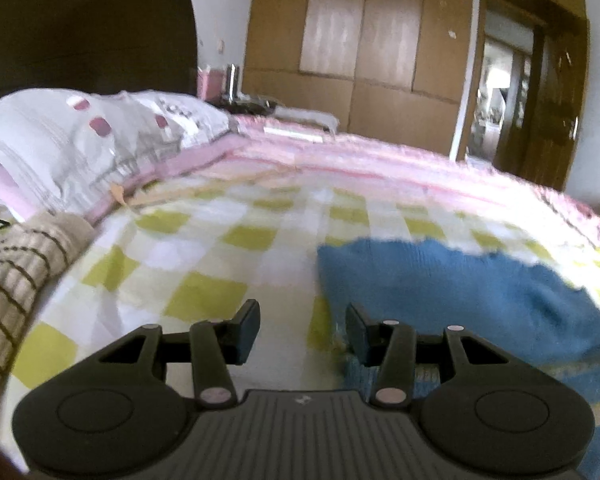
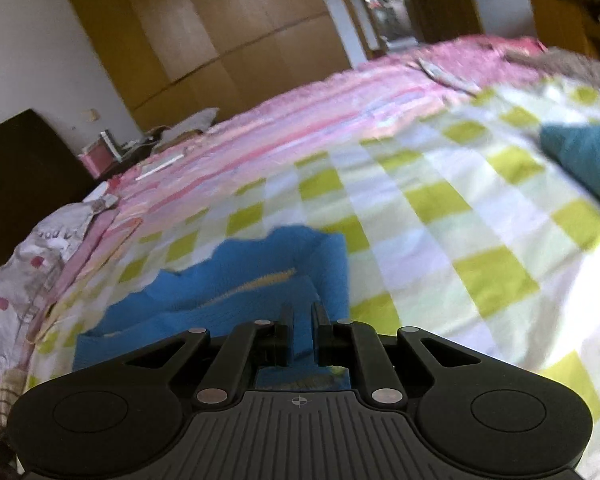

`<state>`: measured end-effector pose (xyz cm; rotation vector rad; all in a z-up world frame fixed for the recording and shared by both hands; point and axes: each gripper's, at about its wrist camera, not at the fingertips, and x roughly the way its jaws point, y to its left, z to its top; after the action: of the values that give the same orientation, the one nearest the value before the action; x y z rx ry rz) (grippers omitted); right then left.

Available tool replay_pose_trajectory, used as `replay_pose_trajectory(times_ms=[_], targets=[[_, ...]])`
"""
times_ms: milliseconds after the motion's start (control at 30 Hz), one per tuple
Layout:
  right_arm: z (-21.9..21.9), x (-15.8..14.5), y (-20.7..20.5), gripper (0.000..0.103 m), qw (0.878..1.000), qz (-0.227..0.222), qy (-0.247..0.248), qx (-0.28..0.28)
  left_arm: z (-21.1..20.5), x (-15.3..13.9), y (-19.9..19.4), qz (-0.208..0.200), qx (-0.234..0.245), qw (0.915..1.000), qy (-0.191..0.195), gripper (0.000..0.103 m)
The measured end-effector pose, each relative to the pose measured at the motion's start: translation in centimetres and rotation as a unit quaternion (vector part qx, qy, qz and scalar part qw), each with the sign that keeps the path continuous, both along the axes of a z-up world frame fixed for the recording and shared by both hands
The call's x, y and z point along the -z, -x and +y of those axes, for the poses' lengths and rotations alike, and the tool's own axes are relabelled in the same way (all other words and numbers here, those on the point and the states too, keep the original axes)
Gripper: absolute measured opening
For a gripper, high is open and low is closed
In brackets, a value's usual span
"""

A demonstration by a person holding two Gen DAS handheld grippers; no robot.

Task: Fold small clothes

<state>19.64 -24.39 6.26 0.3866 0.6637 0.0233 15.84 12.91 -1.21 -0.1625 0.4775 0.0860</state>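
In the left wrist view a beige striped garment (image 1: 16, 276) lies at the left edge of the frame, with a white printed pillow (image 1: 100, 140) above it. At lower centre the left gripper (image 1: 302, 330) has its fingers spread wide and empty, over the green-checked bedsheet (image 1: 204, 240). Its right finger (image 1: 358, 332) sits at the edge of the blue knitted garment (image 1: 452, 292), which fills the lower right of that frame.

In the right wrist view the same blue piece lies in the lower left and centre, a yellow zip line (image 2: 252, 286) showing on it. The right gripper (image 2: 301, 330) has its fingers drawn nearly together with blue fabric between them; it looks pinched, though blur leaves that unsure. A teal cloth (image 2: 588, 156) lies at the right edge.

The blue piece appears partly doubled over with a ragged far edge, so folding seems begun, not finished; the striped garment looks untouched. Nothing blocks the open sheet ahead.
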Motion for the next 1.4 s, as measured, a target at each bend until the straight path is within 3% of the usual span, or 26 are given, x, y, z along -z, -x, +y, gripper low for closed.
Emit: replay_pose_trajectory(times_ms=[167,333,467,667,900,1133,1200,1267,1400], targets=[[1.3,0.1,-2.9,0.012,0.999,-0.009,0.04,-0.025,-0.5,0.3,-1.6,0.001,-0.002,1.0,0.007,0.052],[1.0,2.5,-5.5,0.017,0.998,0.038,0.031,-0.037,-1.9,1.3,-2.9,0.026,0.003,0.9996,-0.011,0.052],[1.7,3.6,-5.4,0.021,0.995,0.05,0.057,-0.062,-3.0,1.9,-3.8,0.045,0.012,0.9987,-0.024,0.052],[1.7,2.6,-4.3,0.024,0.992,0.063,0.048,-0.1,-3.9,2.5,-3.9,0.046,0.023,0.9972,-0.053,0.052],[0.6,1.8,-5.5,0.025,0.995,0.039,0.048,-0.084,-3.2,2.5,-3.9,0.046,0.026,0.9982,-0.03,0.053],[2.2,3.3,-6.2,0.033,0.984,0.053,0.098,-0.137,-2.8,2.7,-4.0,0.045,0.028,0.9984,-0.019,0.054],[2.6,3.3,-5.9,0.031,0.981,0.056,0.11,-0.149,-2.8,2.7,-4.0,0.044,0.028,0.9984,-0.02,0.054],[2.9,3.2,-5.7,0.012,0.978,0.057,0.122,-0.156,-2.9,2.7,-3.9,0.042,0.028,0.9985,-0.022,0.054],[2.8,2.4,-5.6,0.007,0.98,0.043,0.122,-0.149,-2.9,2.6,-3.8,0.036,0.027,0.9987,-0.022,0.054]])
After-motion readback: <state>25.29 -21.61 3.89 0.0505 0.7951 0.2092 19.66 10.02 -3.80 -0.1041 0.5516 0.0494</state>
